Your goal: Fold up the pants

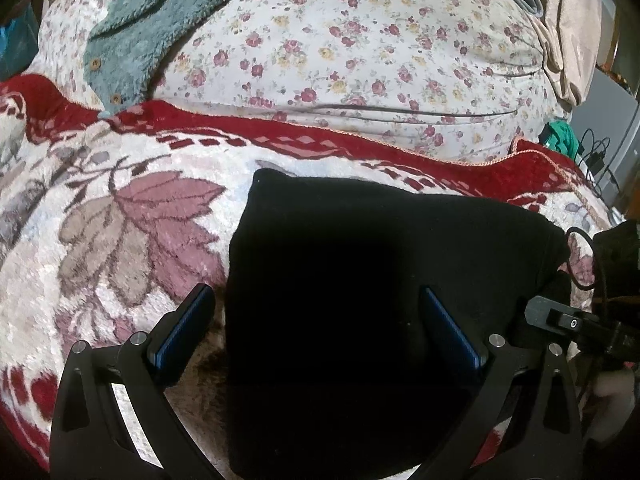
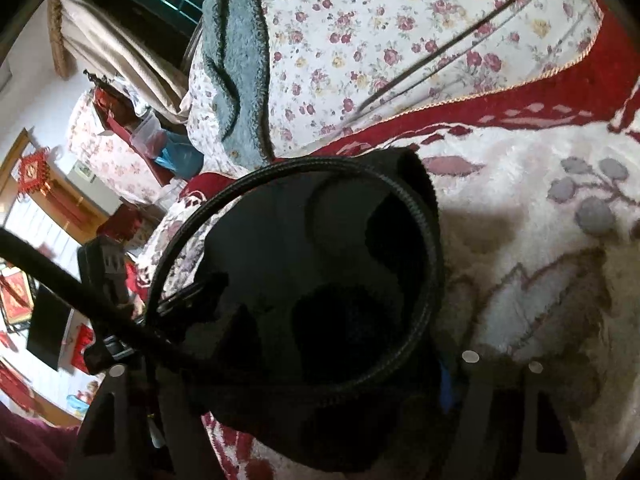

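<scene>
The black pants (image 1: 360,280) lie folded into a thick rectangle on a red and white floral blanket (image 1: 120,240). My left gripper (image 1: 316,320) is open, its blue-padded fingers (image 1: 188,328) spread wide, one on each side of the bundle's near left part. In the right wrist view the black pants (image 2: 320,280) fill the middle and hide the fingertips of my right gripper (image 2: 316,384). Only a sliver of blue pad (image 2: 446,388) shows at the cloth's right edge. A black braided cable (image 2: 420,240) loops over the cloth. The right gripper's body shows at the left wrist view's right edge (image 1: 576,324).
A rose-print quilt (image 1: 360,48) covers the bed behind the blanket. A teal fleece garment (image 1: 136,28) with buttons lies at the back left. Beige cloth (image 1: 568,32) hangs at the back right, with cables and a green item (image 1: 560,140) beside the bed. Room furniture (image 2: 60,200) stands left.
</scene>
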